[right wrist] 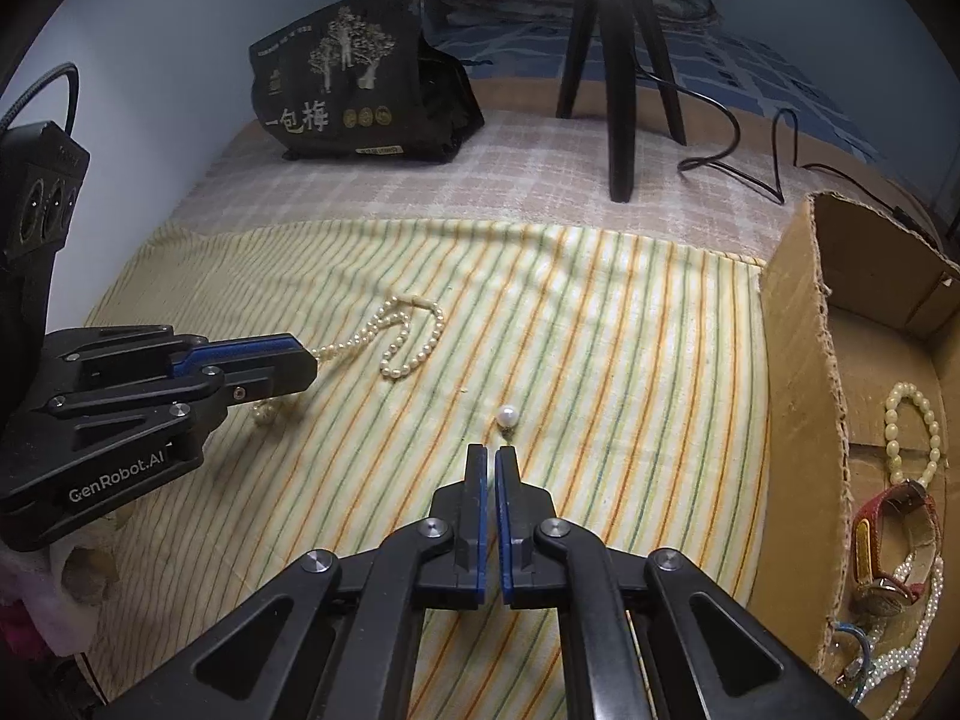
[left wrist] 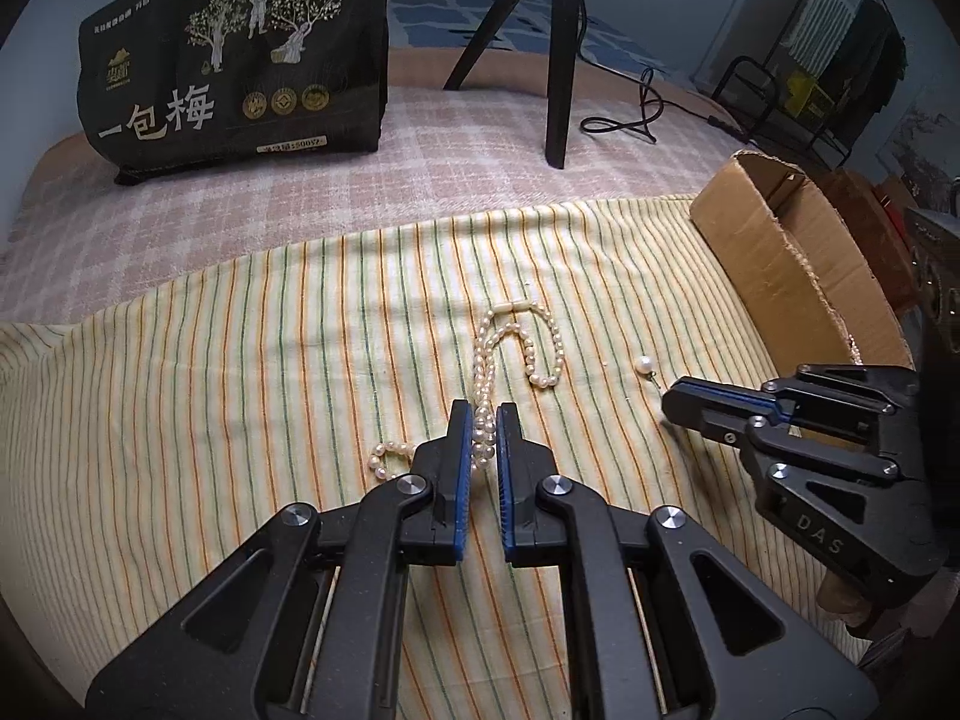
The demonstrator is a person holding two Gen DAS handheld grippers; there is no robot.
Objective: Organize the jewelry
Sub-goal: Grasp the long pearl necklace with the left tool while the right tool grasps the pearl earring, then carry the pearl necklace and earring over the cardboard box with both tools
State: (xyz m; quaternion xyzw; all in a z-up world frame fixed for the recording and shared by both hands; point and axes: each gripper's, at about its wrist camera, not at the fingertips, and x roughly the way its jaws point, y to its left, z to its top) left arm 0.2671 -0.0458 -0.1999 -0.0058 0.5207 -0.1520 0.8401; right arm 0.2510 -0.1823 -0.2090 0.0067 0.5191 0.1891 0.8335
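A white pearl necklace point(left wrist: 522, 330) lies curled on the yellow striped cloth point(left wrist: 240, 360). My left gripper point(left wrist: 484, 414) is shut on a doubled stretch of it, and a short loop of pearls trails out to its left. In the right wrist view the necklace point(right wrist: 414, 336) runs taut from the left gripper point(right wrist: 312, 363), slightly lifted. A single pearl on a thin pin point(right wrist: 507, 417) rests just ahead of my right gripper point(right wrist: 492, 453), which is shut with the pin meeting its fingertips. From the left wrist view, that pearl point(left wrist: 645, 365) sits at the tip of the right gripper point(left wrist: 667, 405).
An open cardboard box point(right wrist: 798, 360) stands at the right and holds a bead bracelet point(right wrist: 912, 432), a red-strapped watch point(right wrist: 888, 540) and pearl strands. A black snack bag point(left wrist: 240, 60), tripod legs point(left wrist: 558, 60) and a cable stand behind. A power strip point(right wrist: 42, 192) is at the left.
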